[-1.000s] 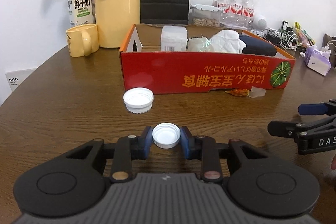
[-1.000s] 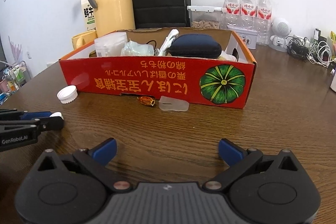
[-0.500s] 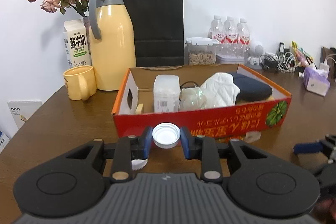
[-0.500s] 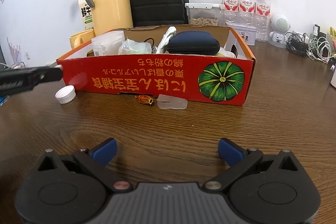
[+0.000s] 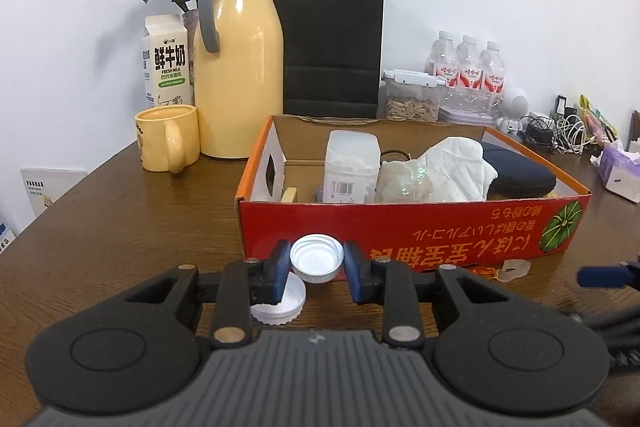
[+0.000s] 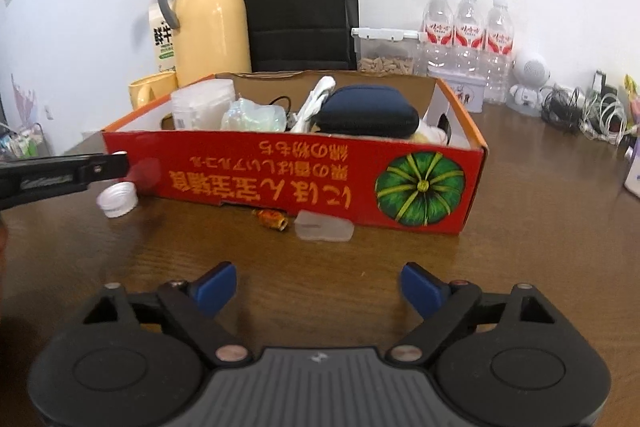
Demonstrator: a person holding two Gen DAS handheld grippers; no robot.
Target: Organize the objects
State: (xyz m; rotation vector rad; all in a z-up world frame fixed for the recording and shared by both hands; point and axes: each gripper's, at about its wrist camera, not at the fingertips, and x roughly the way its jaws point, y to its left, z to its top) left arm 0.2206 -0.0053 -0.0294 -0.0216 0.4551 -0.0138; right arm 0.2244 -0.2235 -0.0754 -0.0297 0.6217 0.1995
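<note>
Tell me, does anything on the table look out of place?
Yes. A white cap, a wrapped candy and a small clear piece lie loose on the table before the red box, not inside it.

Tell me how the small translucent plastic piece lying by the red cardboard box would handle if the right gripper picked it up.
The small translucent plastic piece looks thin, so probably light. It lies low and flat, so likely won't roll, but may slide when nudged.

Red box (image 5: 400,223), green pumpkin print; white cap (image 5: 317,258); yellow thermos (image 5: 240,67).
</note>
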